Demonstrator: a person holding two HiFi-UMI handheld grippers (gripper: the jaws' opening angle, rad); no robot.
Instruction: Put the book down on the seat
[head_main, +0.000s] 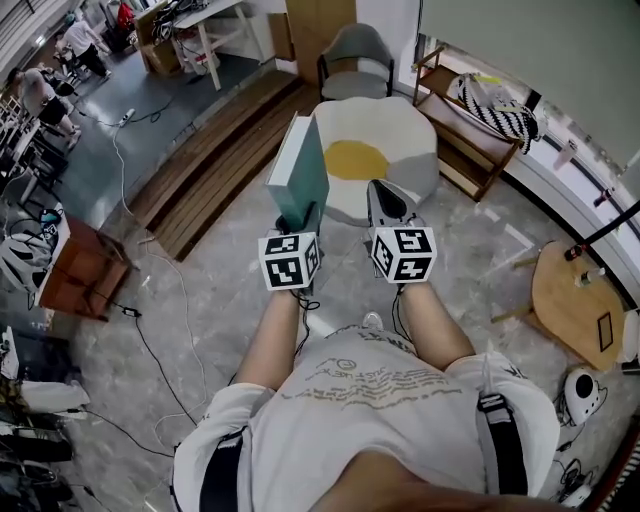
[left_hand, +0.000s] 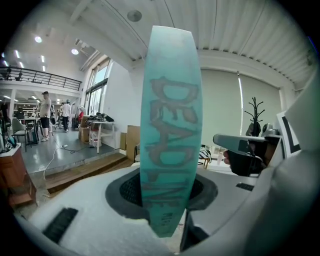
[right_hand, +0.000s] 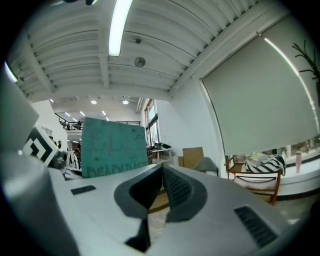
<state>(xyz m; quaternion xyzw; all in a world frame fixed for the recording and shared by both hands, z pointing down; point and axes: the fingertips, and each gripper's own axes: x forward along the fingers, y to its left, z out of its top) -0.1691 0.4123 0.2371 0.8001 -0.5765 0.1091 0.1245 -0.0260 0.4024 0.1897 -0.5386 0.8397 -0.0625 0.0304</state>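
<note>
My left gripper (head_main: 299, 218) is shut on the lower edge of a teal book (head_main: 300, 172), which it holds upright in the air. In the left gripper view the book's spine (left_hand: 170, 130) stands between the jaws of the left gripper (left_hand: 167, 205). Just beyond the book on the floor is the seat (head_main: 400, 135), a white egg-shaped pouf with a yellow middle. Beside the book, to its right, my right gripper (head_main: 385, 198) is shut and holds nothing. The right gripper view shows its jaws (right_hand: 162, 172) closed tip to tip, with the book's cover (right_hand: 113, 148) at the left.
A grey armchair (head_main: 355, 58) stands behind the pouf. A wooden rack with a striped bag (head_main: 492, 108) is at the right, a round wooden side table (head_main: 575, 300) nearer me. A wooden step (head_main: 215, 155) and a brown cabinet (head_main: 80, 272) lie left, with cables across the floor.
</note>
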